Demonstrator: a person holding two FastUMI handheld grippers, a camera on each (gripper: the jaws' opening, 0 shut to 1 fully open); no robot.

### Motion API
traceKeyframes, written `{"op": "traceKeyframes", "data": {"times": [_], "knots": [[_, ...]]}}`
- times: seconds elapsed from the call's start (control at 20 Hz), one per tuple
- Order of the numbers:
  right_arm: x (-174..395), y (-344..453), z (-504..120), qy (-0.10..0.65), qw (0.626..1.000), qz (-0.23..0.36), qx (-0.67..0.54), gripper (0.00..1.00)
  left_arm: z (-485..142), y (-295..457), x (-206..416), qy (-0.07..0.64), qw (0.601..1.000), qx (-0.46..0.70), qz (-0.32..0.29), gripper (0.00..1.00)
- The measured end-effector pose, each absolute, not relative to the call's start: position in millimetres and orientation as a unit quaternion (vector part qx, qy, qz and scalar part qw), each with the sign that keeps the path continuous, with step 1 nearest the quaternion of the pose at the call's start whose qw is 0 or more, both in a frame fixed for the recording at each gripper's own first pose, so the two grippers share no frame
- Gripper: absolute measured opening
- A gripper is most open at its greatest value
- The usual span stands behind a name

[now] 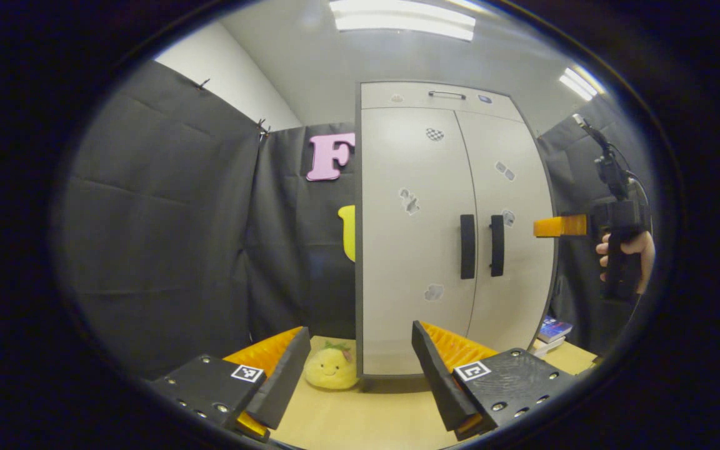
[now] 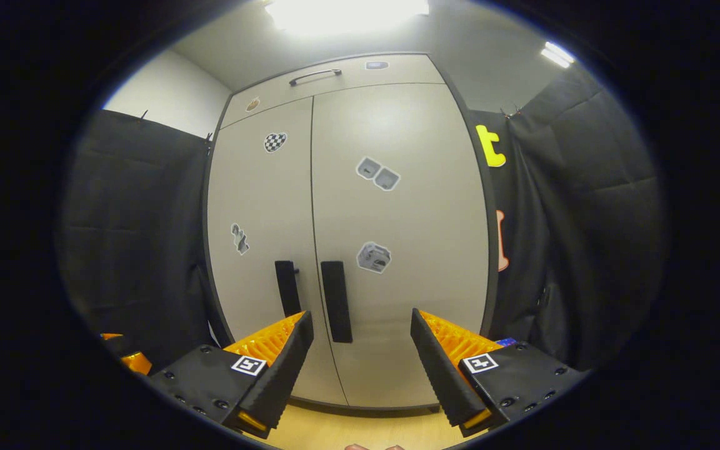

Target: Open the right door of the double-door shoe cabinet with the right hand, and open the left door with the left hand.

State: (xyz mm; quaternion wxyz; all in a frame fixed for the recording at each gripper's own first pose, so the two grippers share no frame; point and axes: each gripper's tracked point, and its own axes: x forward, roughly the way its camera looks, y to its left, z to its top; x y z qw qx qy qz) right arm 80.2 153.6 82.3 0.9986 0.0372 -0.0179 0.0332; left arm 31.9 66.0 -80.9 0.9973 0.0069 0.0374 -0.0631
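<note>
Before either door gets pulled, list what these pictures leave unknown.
- Inside of the cabinet: hidden in both views by the shut left door and right door.
- Right gripper in the left gripper view: seen side-on, so whether it is open cannot be told there.
- Books, left gripper view: partly hidden behind the cabinet, too small to count.
- Stickers: too small to identify.

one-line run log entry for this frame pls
stage: approach | white double-door shoe cabinet: both doors shut | right tongs: open, facing black right door handle, no contact | left tongs: open, farther back
</note>
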Motion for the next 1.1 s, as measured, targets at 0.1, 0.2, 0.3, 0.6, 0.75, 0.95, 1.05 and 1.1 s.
{"op": "traceKeyframes", "data": {"times": [0.1,0.2,0.3,0.6,0.75,0.95,1.05,1.1], "knots": [[94.4,161.3,87.0,-0.021,0.999,0.032,0.028,0.98,-85.1,72.8,33.6,0.039,0.998,0.010,-0.057,0.94],[108.4,168.4,88.0,-0.018,0.999,0.030,0.026,0.98,-89.8,77.0,34.5,0.044,0.997,0.010,-0.055,0.94],[122.8,171.3,85.5,-0.010,0.999,0.026,0.020,0.98,-93.3,76.9,34.9,0.047,0.997,0.007,-0.056,0.94],[159.2,174.5,74.2,0.013,1.000,0.012,0.017,0.98,-104.0,79.4,33.6,0.058,0.996,0.022,-0.060,0.94],[172.5,176.4,73.1,0.015,1.000,0.004,0.022,0.98,-107.0,77.7,33.0,0.059,0.996,0.031,-0.064,0.94],[188.1,173.2,76.6,0.010,1.000,-0.016,0.022,0.93,-111.5,73.4,31.8,0.062,0.995,0.028,-0.076,0.94],[196.4,171.9,73.3,0.020,0.999,-0.021,0.027,0.98,-113.5,71.3,31.5,0.064,0.994,0.016,-0.082,0.94],[198.7,173.1,69.2,0.028,0.999,-0.021,0.032,0.89,-113.6,72.0,32.1,0.064,0.994,0.015,-0.082,0.94]]}}
